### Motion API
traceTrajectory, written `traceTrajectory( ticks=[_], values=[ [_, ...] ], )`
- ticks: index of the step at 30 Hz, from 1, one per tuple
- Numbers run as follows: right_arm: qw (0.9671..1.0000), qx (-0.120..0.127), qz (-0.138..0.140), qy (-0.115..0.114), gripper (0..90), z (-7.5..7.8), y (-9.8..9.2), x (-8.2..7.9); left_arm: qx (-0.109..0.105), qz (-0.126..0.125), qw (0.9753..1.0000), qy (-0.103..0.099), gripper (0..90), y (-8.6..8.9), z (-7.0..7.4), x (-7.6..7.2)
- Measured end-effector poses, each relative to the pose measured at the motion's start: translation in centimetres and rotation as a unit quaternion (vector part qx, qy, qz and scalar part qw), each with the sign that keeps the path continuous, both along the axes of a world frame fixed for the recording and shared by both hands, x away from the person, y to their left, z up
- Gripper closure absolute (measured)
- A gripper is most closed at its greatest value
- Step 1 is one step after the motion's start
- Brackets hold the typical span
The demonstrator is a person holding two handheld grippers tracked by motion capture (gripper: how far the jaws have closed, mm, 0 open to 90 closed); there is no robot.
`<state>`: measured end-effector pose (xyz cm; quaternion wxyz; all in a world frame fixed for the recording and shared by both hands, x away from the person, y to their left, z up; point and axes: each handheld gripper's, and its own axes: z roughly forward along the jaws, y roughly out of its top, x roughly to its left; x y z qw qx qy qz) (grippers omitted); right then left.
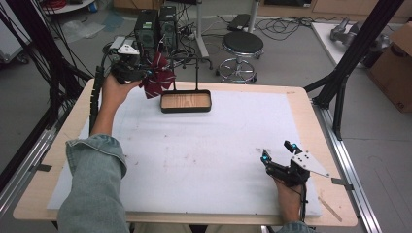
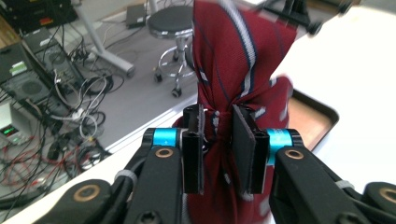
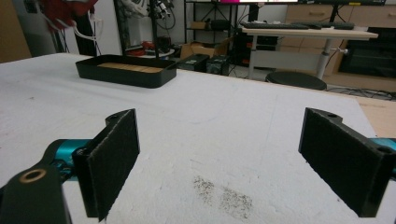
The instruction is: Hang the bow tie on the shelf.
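Note:
A dark red striped tie [image 1: 158,76] is bunched up and held in the air at the table's far left, just left of a black tray [image 1: 186,109] with a wooden floor. My left gripper [image 1: 144,75] is shut on the tie. In the left gripper view the pads [image 2: 243,147] pinch a narrow waist of the tie [image 2: 233,51], with the tray [image 2: 317,119] behind it. My right gripper [image 1: 276,149] rests near the table's front right, open, nothing between its pads [image 3: 112,161]. The tray [image 3: 126,71] lies far ahead in the right gripper view.
A white mat [image 1: 209,150] covers the wooden table. A thin black stand [image 1: 197,73] rises behind the tray. A round stool [image 1: 242,46], computer towers [image 1: 155,26] and cables sit on the floor beyond. A dark smudge [image 3: 224,196] marks the mat by the right gripper.

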<state>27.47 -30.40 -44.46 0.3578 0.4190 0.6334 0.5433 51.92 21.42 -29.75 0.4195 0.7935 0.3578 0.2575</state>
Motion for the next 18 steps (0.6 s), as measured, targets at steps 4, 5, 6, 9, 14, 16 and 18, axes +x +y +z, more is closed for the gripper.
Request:
traceTrajectory(
  ticks=[4,5,6,9,14,16,18],
  values=[
    [1.0000,-0.001,0.000,0.000,11.6,0.0,0.0,0.0,-0.001,0.011,0.9999,-0.004,83.2,0.0,-0.7,0.3],
    [1.0000,-0.001,0.000,0.000,11.6,0.0,0.0,0.0,0.005,0.013,0.9999,-0.001,82.9,-0.2,-1.0,0.4],
    [1.0000,-0.001,0.000,0.000,11.6,0.0,0.0,0.0,0.009,0.012,0.9999,0.000,82.8,-0.4,-1.2,0.5],
    [1.0000,-0.001,0.000,0.000,11.6,0.0,0.0,0.0,0.010,0.014,0.9998,0.002,81.2,-0.7,-1.6,0.8],
    [1.0000,0.000,0.000,0.001,11.6,0.0,-0.1,0.0,0.011,0.020,0.9997,0.002,79.1,-0.6,-1.8,0.8],
    [1.0000,-0.001,0.000,0.000,11.6,0.0,-0.1,0.0,0.008,0.021,0.9997,-0.001,77.4,-0.3,-1.8,0.7],
    [1.0000,-0.001,0.000,0.000,11.6,0.0,0.0,0.0,0.008,0.026,0.9996,-0.004,75.4,0.1,-1.8,0.5]
  ],
)
